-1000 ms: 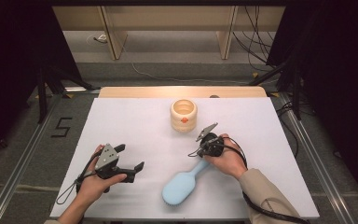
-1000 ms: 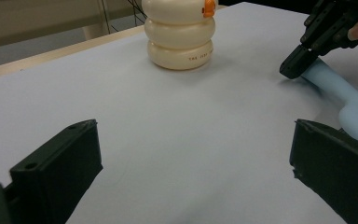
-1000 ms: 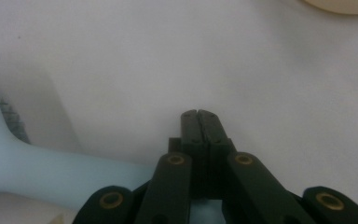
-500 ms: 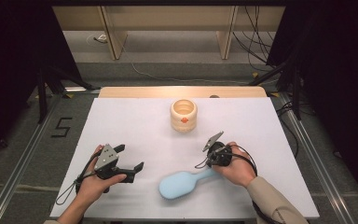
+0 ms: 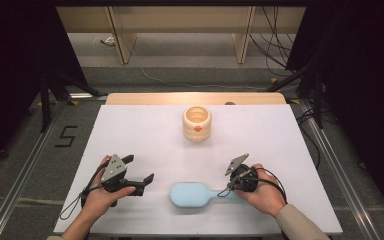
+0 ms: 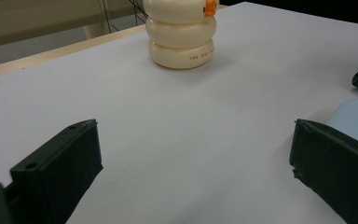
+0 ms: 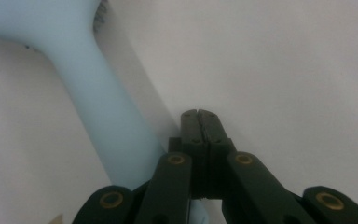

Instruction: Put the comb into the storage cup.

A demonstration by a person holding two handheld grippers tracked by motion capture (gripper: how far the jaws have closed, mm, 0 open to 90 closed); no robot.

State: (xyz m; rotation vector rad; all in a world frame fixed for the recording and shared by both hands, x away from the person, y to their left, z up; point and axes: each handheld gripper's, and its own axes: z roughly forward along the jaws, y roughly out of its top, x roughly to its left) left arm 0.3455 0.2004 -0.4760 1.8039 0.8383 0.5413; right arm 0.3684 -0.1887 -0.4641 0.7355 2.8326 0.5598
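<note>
The light blue brush (image 5: 195,194) lies flat on the white counter (image 5: 145,135) near its front edge, head toward the left hand-held gripper (image 5: 142,181) and handle running to the right hand-held gripper (image 5: 230,186). In the right gripper view that gripper's 2 jaws are pressed together with nothing between them, and the brush handle (image 7: 103,112) passes just beside and under them, touching rather than held. The left hand-held gripper rests on the counter with its jaws wide apart around bare surface; the brush head (image 6: 354,119) shows just beyond one jaw. The cream ringed cup (image 5: 197,123) stands upright, well apart, toward the back. The main risk, as I judge it, is that closed jaws can only nudge: a sideways push on the round handle may spin or slide the brush toward the front edge instead of steering it. If a lift is meant, the jaws must open first, or they will ride over the handle and skid off.
</note>
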